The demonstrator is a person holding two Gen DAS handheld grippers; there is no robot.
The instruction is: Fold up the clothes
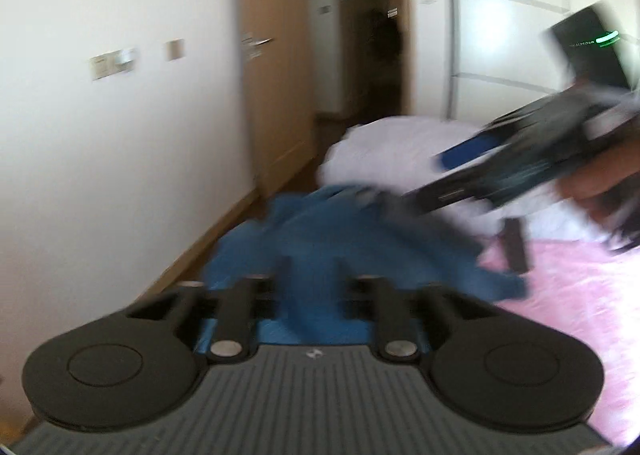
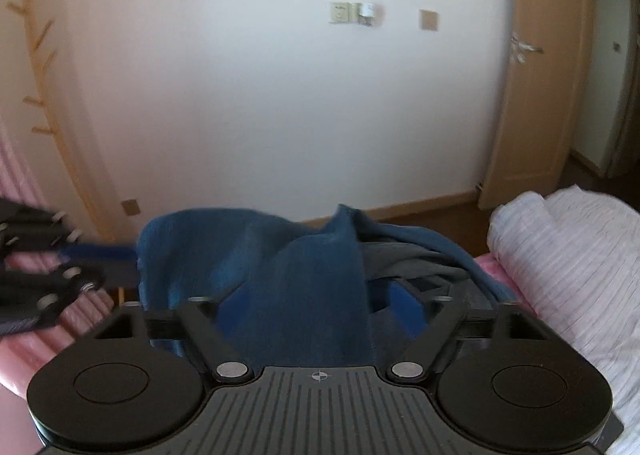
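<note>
A crumpled blue garment [image 1: 340, 239] lies heaped on the pink bed sheet [image 1: 580, 315], blurred in the left wrist view. My left gripper [image 1: 312, 267] stands partly open just before it, with blue cloth showing in the gap and no pad pressing on it. In the right wrist view the blue garment [image 2: 280, 275] bulges up between the wide-spread fingers of my right gripper [image 2: 316, 295], which is open. A grey garment [image 2: 408, 263] lies under its right fold. The left gripper [image 2: 132, 263] reaches the cloth's left edge. The right gripper [image 1: 432, 179] hovers open over the heap.
A rolled white striped duvet [image 2: 560, 255] lies on the bed to the right of the clothes, and the same duvet [image 1: 380, 151] lies behind the heap. Beyond the bed edge are a wooden floor [image 2: 440, 215], a white wall and an open door [image 2: 532, 95]. A hand [image 1: 600, 179] holds the right gripper.
</note>
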